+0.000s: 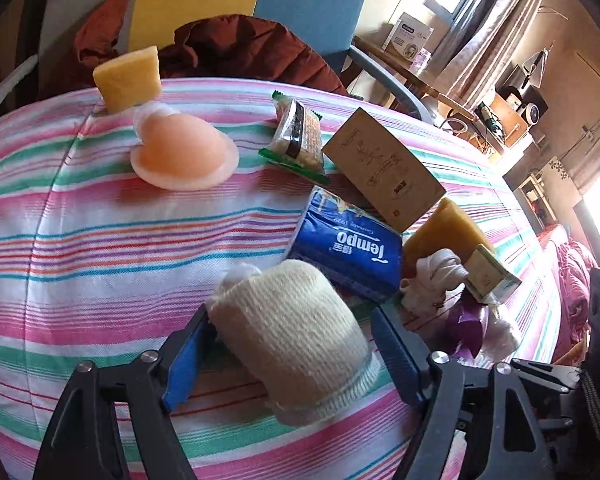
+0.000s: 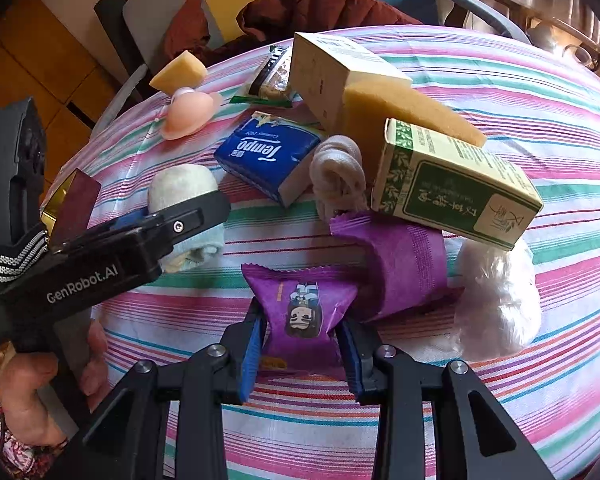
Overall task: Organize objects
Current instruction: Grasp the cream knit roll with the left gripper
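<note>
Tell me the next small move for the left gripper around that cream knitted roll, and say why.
Probably close the left gripper on the cream knitted roll. The roll lies between its blue pads on the striped tablecloth, but a gap still shows on both sides, so nothing is gripped yet. The right gripper is already shut on the purple snack packet, so it need not move.

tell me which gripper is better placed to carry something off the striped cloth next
Right, probably. The right gripper is already shut on the purple snack packet. The left gripper only straddles the cream sock roll, its pads not pressing on it.
</note>
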Motion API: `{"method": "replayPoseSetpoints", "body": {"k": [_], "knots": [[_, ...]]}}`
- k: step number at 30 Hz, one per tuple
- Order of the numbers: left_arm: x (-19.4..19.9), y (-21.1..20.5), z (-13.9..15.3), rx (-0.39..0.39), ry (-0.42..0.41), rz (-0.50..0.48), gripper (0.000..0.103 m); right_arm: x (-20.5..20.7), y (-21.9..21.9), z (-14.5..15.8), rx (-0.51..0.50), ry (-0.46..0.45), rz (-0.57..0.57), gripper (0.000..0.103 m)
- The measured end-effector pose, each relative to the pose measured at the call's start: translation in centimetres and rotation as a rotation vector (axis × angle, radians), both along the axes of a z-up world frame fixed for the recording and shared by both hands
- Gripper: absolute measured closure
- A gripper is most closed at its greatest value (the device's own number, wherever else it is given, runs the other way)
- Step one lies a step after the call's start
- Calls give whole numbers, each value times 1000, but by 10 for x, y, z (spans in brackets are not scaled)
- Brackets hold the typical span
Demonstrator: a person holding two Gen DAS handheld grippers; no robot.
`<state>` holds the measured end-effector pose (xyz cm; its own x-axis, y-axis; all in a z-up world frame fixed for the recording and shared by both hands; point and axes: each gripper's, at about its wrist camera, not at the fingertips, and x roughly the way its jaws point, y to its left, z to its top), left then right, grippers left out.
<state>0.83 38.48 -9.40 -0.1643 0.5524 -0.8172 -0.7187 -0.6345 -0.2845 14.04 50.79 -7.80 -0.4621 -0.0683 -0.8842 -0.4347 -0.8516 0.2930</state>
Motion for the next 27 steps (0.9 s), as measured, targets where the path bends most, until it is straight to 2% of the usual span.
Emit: {"method": "replayPoseSetpoints", "body": {"k": [5, 7, 12, 15, 22, 27], "knots": [[5, -13, 0, 21, 41, -61, 35, 0, -1, 1, -2, 7, 4, 67], [9, -21, 1, 20, 63, -67, 42, 1, -1, 3, -1, 22, 8, 68], [17, -47, 4, 50, 83, -62, 44, 0, -6, 11, 14, 73, 25, 69], [17, -60, 5, 64, 56, -46, 45, -1, -10, 12, 28, 74, 38, 69], [32, -80, 8, 63, 67, -64, 45, -5, -20, 12, 64, 69, 80, 69], [40, -107, 15, 92, 41, -54, 45, -6, -25, 12, 79, 70, 103, 69]]}}
